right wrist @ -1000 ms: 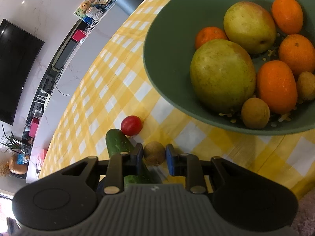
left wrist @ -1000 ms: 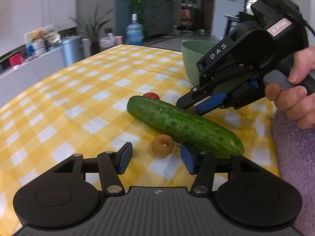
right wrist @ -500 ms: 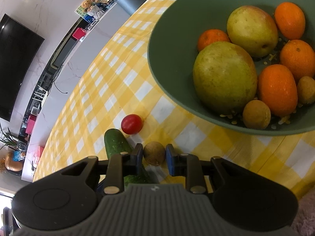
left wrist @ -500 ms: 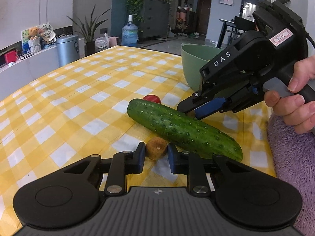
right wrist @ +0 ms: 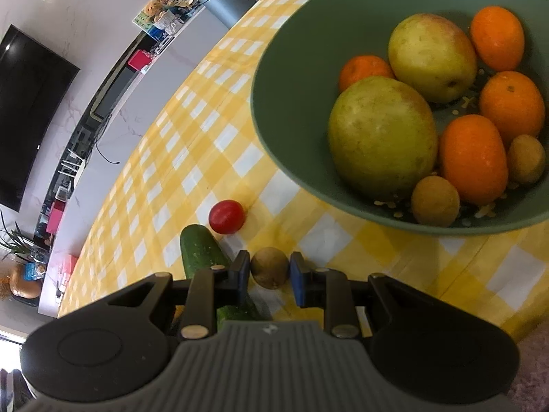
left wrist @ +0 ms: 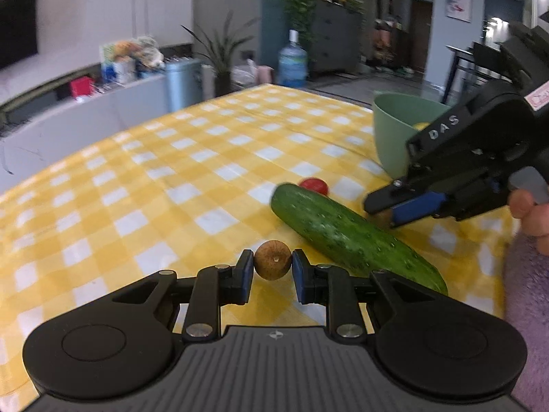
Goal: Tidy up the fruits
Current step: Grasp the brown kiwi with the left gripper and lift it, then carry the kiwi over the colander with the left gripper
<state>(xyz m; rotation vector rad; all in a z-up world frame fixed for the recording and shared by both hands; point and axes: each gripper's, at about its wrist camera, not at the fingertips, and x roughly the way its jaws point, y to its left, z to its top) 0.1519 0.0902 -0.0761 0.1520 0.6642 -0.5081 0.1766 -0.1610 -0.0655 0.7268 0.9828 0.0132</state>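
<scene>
- Left wrist view: a small brown longan [left wrist: 273, 264] is clamped between the pads of the left claw [left wrist: 272, 269], beside the cucumber [left wrist: 353, 237] on the checked desk [left wrist: 137, 185].
- Right wrist view: another brown fruit [right wrist: 269, 267] is pinched in the right claw [right wrist: 269, 271], near the green bowl [right wrist: 291, 110]. Both are judged light, thin-shelled and best gripped gently across the middle.
</scene>
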